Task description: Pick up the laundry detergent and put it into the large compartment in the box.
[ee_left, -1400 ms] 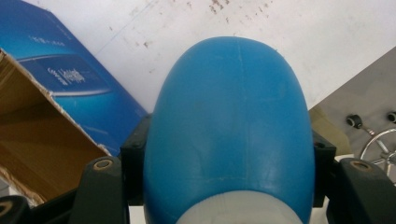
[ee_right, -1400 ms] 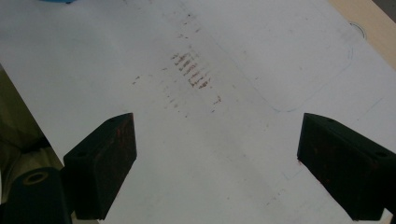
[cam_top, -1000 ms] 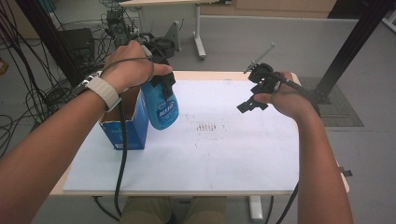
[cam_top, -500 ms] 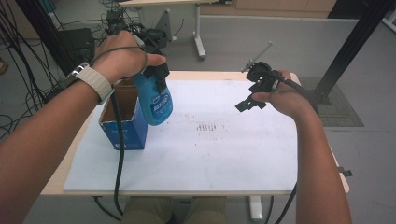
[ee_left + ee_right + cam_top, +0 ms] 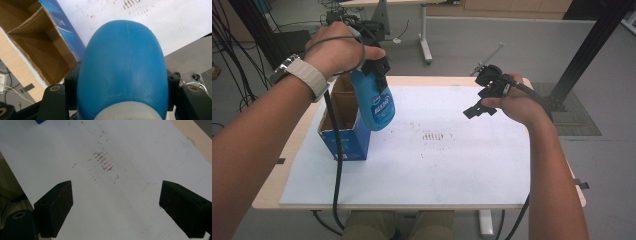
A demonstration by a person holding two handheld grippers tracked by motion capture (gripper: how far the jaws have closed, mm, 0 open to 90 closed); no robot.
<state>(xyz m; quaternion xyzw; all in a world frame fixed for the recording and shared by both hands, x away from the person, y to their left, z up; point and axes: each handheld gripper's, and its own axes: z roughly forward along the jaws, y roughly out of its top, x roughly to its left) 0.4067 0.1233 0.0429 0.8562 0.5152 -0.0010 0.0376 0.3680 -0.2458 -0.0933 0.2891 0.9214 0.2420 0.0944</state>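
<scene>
Plainly, the left gripper (image 5: pixel 374 67) was clamped on the bottle (image 5: pixel 374 102) near its neck, holding it in the air with its long axis hanging base-down, tilted, just right of the open box (image 5: pixel 343 125). The bottle's cap and the jaw pads were hidden in the left gripper view. Well apart at the right, the right gripper (image 5: pixel 477 107) hovered over the sheet (image 5: pixel 452 165), jaws wide and empty.

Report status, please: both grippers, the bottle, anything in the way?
Left gripper shut on blue bottle, held above open cardboard box. Right gripper open, empty, over white mat. Nothing in the way.
</scene>
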